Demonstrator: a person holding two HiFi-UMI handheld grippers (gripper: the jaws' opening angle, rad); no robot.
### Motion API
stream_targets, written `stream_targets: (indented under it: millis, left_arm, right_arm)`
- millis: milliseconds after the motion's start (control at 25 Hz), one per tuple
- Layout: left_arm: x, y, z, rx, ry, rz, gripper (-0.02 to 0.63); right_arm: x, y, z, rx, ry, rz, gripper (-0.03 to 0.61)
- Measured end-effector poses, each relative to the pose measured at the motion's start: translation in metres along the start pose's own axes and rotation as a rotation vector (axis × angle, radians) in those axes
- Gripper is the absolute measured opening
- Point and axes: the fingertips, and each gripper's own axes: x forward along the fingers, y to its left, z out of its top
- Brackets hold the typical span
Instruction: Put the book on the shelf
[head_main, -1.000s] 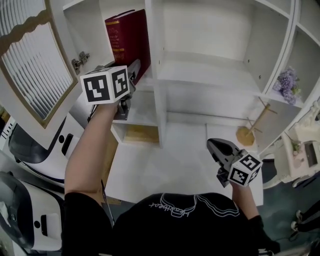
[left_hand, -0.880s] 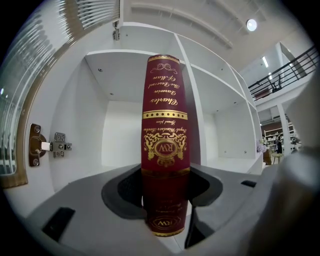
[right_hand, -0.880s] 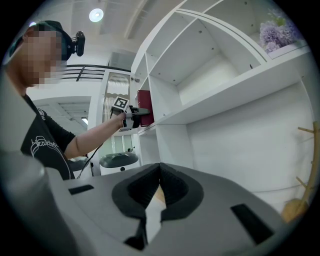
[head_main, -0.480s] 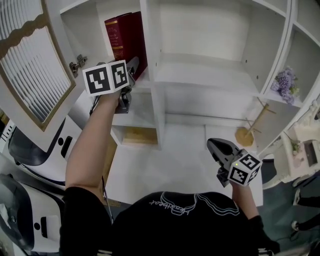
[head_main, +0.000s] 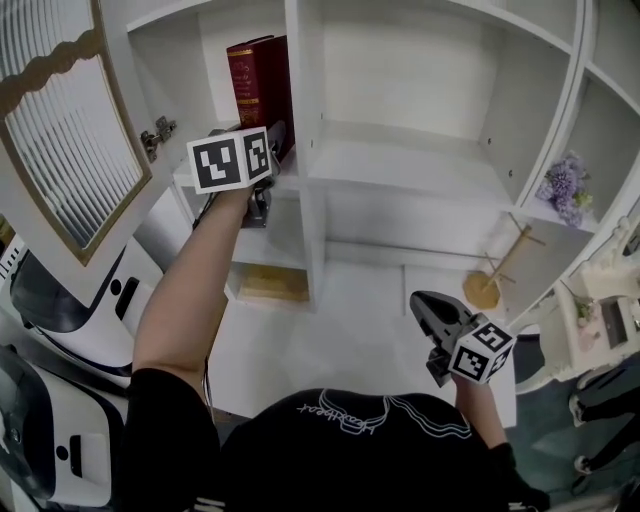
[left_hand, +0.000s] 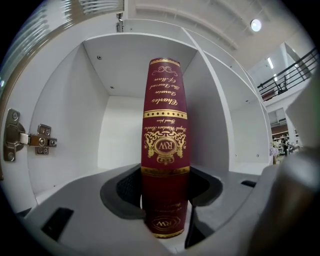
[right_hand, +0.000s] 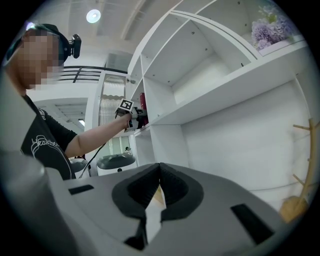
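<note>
1. The book (head_main: 258, 90) stands upright in the shelf (head_main: 400, 150), in the compartment just left of the divider (head_main: 303, 120). Its dark red spine with gold print faces outward. I cannot tell whether it touches the divider.
2. The left claw (head_main: 272, 140) is raised to that compartment, left of the divider. In the left gripper view, the left claw (left_hand: 165, 192) is clenched on the lower part of the book (left_hand: 164, 145). One dark pad lies against each side of the spine.
3. The right claw (head_main: 425, 305) hangs low, right of the divider and well apart from it, over the white surface (head_main: 330, 340). In the right gripper view, the right claw (right_hand: 160, 172) is clenched with its pad tips meeting and nothing between them.
4. A metal hinge (head_main: 157, 135) sits on the compartment's side wall, left of the divider. Beyond it the ribbed door (head_main: 60, 150) stands swung wide.
5. Purple flowers (head_main: 562, 188) sit in a side compartment far right of the divider.
6. A small wooden stand (head_main: 495, 270) rests on the surface, right of the divider and lower, near the right claw.
</note>
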Motion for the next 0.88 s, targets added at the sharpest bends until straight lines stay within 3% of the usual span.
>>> stream_targets:
  millis: [360, 640, 880]
  left_arm:
    - [-0.004, -0.001, 0.004, -0.05, -0.031, -0.066, 0.212]
    - [-0.022, 0.002, 0.01, -0.075, -0.091, -0.102, 0.258]
    - [-0.061, 0.001, 0.013, -0.049, -0.149, -0.118, 0.258]
  right_arm:
    - [0.0, 0.003, 0.002, 0.0, -0.006, 0.015, 0.006]
    - [-0.001, 0.015, 0.006, -0.012, -0.013, 0.029, 0.006]
    - [0.001, 0.025, 0.008, -0.011, -0.014, 0.045, 0.006]
